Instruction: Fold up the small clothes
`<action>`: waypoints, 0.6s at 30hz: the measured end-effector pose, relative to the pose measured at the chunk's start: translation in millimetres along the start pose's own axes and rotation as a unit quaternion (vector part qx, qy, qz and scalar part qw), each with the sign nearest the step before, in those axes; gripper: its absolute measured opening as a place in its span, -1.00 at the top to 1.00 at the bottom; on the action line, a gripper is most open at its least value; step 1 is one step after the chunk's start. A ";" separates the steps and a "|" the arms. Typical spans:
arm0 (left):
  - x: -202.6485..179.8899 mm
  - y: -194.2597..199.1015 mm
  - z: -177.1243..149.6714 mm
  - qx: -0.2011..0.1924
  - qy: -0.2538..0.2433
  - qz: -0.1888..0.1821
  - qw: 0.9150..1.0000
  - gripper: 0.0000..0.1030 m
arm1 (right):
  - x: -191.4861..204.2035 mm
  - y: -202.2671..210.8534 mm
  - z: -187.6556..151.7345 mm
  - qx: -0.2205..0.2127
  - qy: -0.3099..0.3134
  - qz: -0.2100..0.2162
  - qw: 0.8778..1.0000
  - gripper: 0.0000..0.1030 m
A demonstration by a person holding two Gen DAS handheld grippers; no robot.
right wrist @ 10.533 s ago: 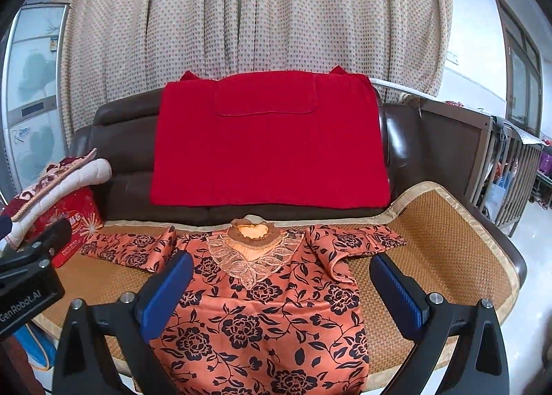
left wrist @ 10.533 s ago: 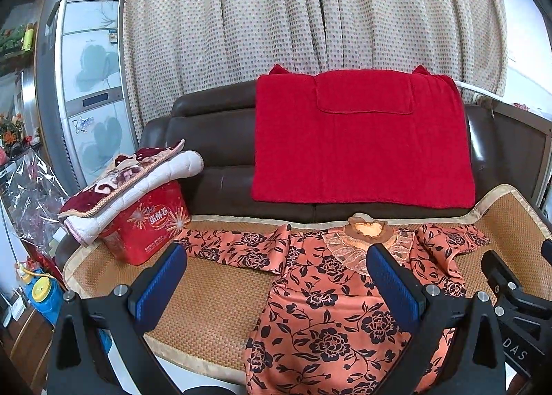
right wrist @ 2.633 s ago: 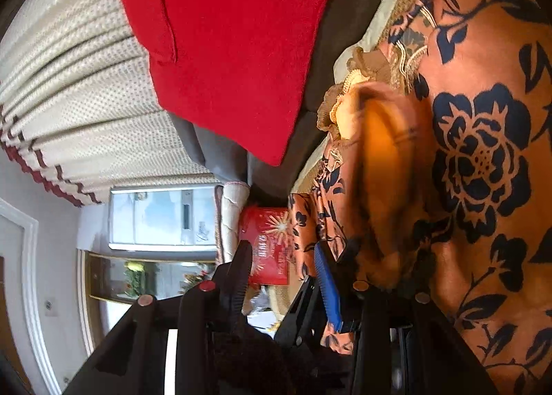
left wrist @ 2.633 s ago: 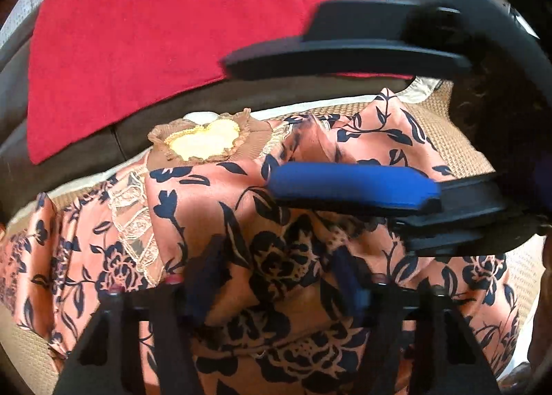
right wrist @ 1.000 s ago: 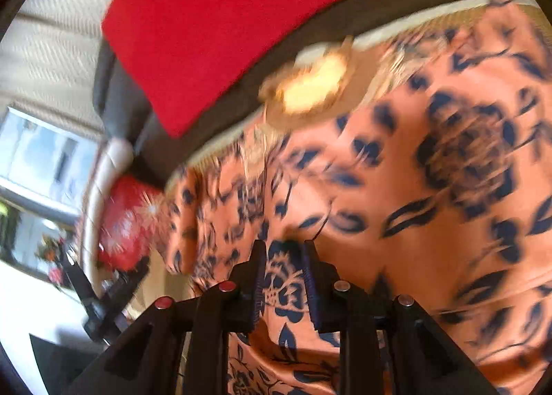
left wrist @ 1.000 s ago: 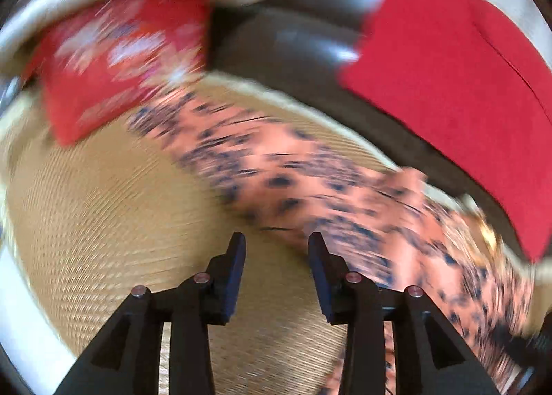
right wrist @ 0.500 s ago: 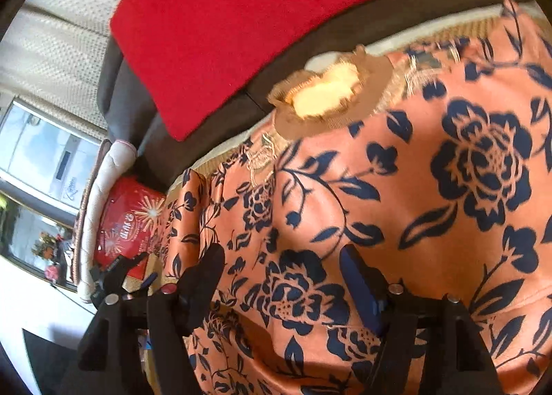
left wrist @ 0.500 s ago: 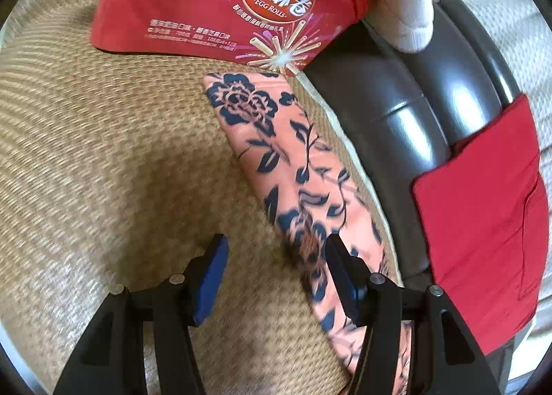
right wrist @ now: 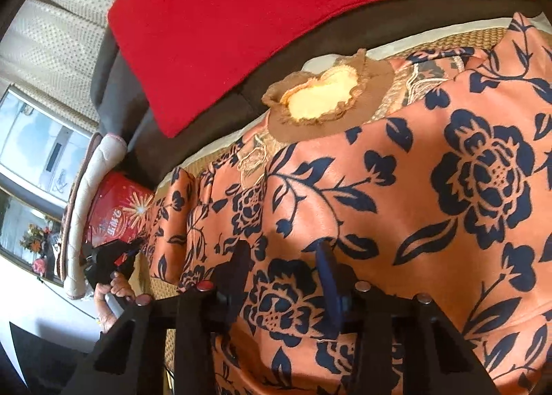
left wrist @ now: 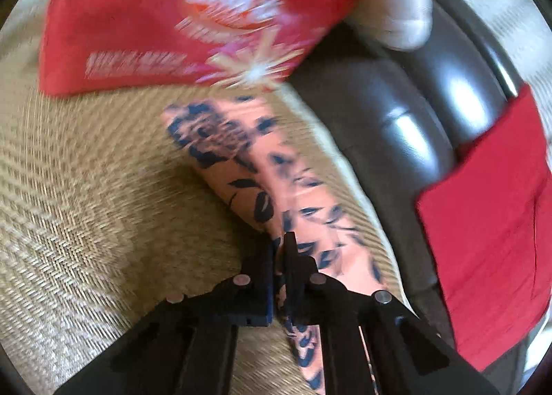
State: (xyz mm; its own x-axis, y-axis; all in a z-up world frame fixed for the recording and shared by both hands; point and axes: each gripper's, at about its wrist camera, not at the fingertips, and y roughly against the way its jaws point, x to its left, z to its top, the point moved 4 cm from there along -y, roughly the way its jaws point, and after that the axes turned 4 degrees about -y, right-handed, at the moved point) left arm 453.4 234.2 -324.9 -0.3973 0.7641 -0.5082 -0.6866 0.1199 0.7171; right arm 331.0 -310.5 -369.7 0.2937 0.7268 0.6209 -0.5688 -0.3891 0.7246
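Left gripper [left wrist: 279,257] has just pinched the sleeve [left wrist: 241,167]!
Right gripper [right wrist: 283,274] hovers part-open, empty, above the dress [right wrist: 431,188]; sleeve fold-in looks next.

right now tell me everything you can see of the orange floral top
The orange floral top is smooth orange fabric printed with dark blue roses, with a lace yoke and a brown ruffled collar. It lies spread on the woven mat. The left claw is shut on its outstretched sleeve; the right claw is open over the body.
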 end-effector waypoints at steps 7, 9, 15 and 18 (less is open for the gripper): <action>-133.5 47.7 -47.9 -0.020 -0.188 -0.076 0.979 0.92 | -11.2 28.9 13.6 -0.033 -0.034 0.018 0.999 0.16; -179.1 55.0 -84.6 -0.006 -0.251 -0.110 0.962 0.92 | -18.5 39.4 17.3 -0.046 -0.047 0.020 0.998 0.16; -270.0 45.0 -207.7 0.085 -0.394 -0.173 0.899 0.92 | -42.8 66.2 26.9 -0.072 -0.079 0.022 0.994 0.16; -287.7 27.3 -272.7 0.178 -0.448 -0.173 0.859 0.64 | -53.9 78.6 32.8 -0.083 -0.094 0.026 0.992 0.15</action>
State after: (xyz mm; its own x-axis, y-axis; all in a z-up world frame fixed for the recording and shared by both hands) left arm 382.9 -155.3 -289.2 0.5305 0.8058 -0.2633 -0.3768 0.5023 0.7783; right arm 295.6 -398.9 -336.4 0.3897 0.5831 0.7128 -0.7018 -0.3131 0.6398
